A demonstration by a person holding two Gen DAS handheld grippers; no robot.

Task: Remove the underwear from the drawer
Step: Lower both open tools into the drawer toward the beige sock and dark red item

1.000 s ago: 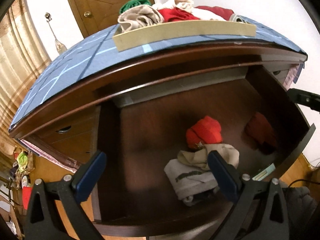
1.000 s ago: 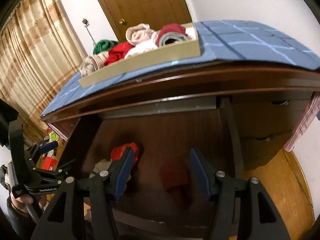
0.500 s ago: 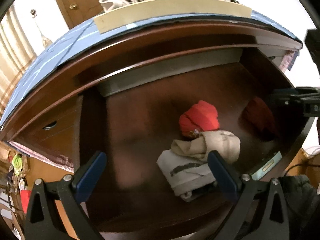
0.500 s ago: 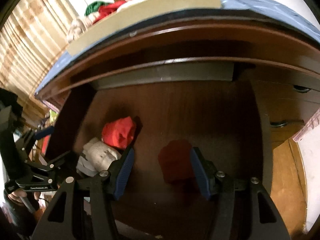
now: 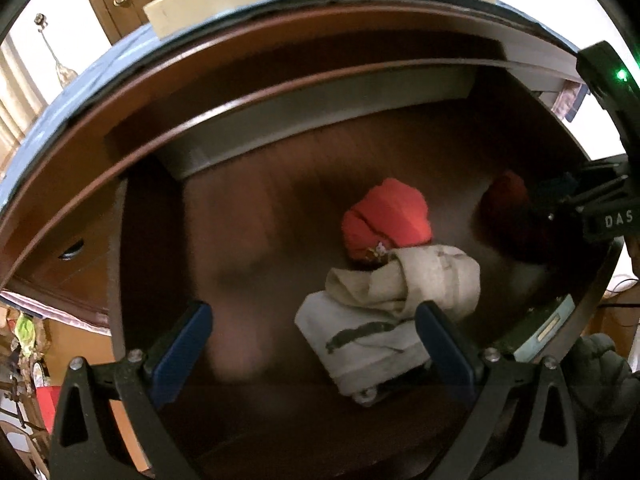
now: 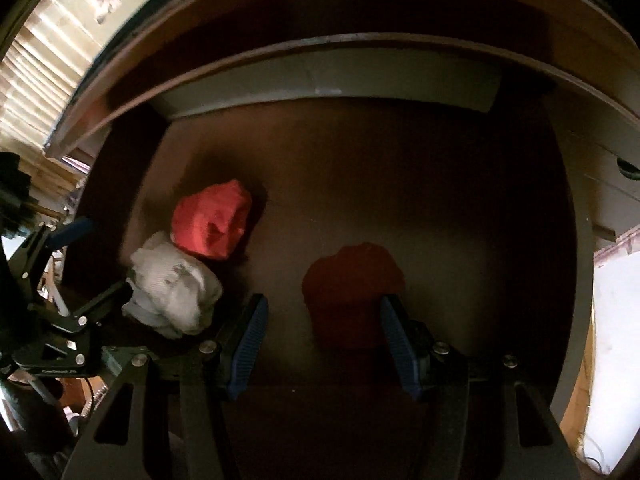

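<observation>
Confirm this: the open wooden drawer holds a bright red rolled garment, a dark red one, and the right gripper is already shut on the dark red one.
Not shut. In the right wrist view the right gripper stands open over the dark red garment; its blue pads do not press on it. The rest holds.

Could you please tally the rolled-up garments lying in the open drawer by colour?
Bright red: 1, the bright red bundle
Dark red: 1, the dark red bundle
Beige: 1, the beige bundle
Light grey: 1, the light grey bundle
Total: 4
</observation>
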